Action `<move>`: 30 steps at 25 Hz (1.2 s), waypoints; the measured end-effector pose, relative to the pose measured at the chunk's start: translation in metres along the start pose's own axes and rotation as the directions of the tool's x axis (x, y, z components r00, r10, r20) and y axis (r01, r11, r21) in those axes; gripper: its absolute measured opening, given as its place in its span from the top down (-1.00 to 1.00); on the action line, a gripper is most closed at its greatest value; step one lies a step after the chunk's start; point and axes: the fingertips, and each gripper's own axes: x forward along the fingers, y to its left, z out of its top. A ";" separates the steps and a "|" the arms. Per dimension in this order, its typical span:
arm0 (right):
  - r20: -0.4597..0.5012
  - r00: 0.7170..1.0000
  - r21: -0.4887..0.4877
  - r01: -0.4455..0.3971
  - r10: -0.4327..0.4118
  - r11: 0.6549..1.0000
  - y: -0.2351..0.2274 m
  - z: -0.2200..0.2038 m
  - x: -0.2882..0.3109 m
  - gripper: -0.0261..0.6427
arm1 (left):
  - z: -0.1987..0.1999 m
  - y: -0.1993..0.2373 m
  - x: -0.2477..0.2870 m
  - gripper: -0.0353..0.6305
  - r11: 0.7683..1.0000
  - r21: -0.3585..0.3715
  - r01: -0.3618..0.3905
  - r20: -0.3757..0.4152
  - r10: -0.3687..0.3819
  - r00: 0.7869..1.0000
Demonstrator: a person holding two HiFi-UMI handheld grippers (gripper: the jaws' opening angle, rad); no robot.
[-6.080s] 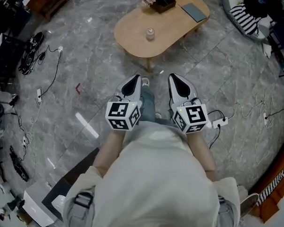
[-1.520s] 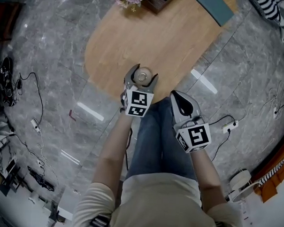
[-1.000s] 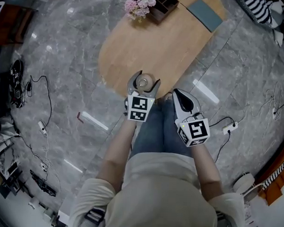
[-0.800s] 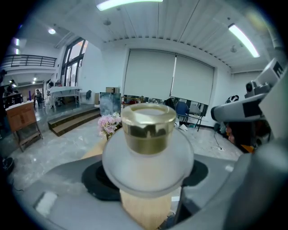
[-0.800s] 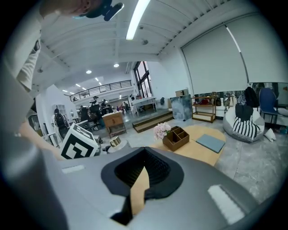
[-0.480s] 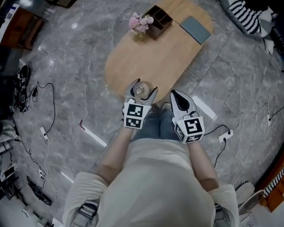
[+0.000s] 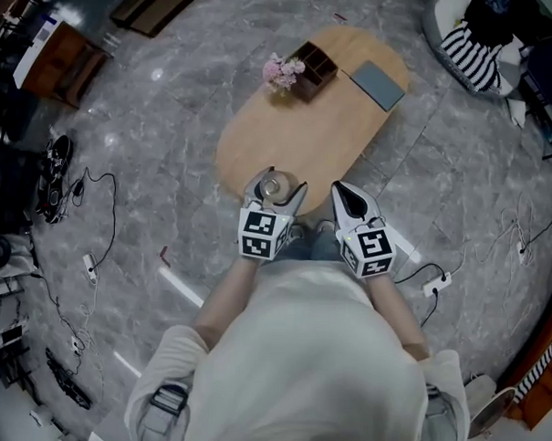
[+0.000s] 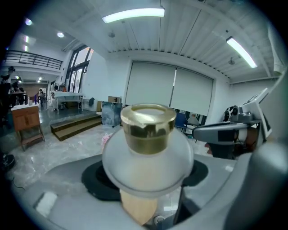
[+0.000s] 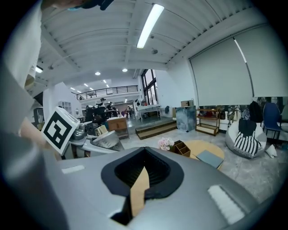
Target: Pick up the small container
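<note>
The small container is a round frosted-glass jar with a gold lid. It is held in the air between the jaws of my left gripper, which is shut on its wide body. In the head view it hangs over the near edge of the oval wooden table. In the left gripper view the jar fills the middle, lid up. My right gripper is just right of it at the same height, shut with nothing in it.
On the table's far end are pink flowers, a dark wooden box and a grey book. Cables lie on the grey stone floor at left, a power strip at right, a striped cushion far right.
The jar stood alone on the table earlier; my left gripper then closed around it. Over the last second it has risen with the jar, and the table looks smaller and farther below.
</note>
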 end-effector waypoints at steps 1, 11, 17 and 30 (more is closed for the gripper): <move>0.003 1.000 -0.003 -0.003 0.003 1.000 0.002 0.003 -0.001 0.93 | 0.003 0.001 -0.004 -0.12 1.000 0.001 -0.004 0.004 0.004 1.000; 0.045 0.998 -0.010 -0.042 0.043 0.999 0.015 0.022 0.014 0.93 | 0.015 0.017 -0.036 -0.12 1.000 0.003 -0.030 0.035 0.030 0.999; 0.054 0.998 -0.020 -0.042 0.043 0.999 0.015 0.026 0.020 0.93 | 0.016 0.023 -0.040 -0.12 0.999 -0.001 -0.033 0.043 0.034 0.999; 0.030 1.000 -0.046 -0.005 0.006 0.999 0.011 0.018 0.020 0.93 | 0.019 0.028 -0.036 -0.12 1.000 -0.014 -0.028 0.059 0.028 0.998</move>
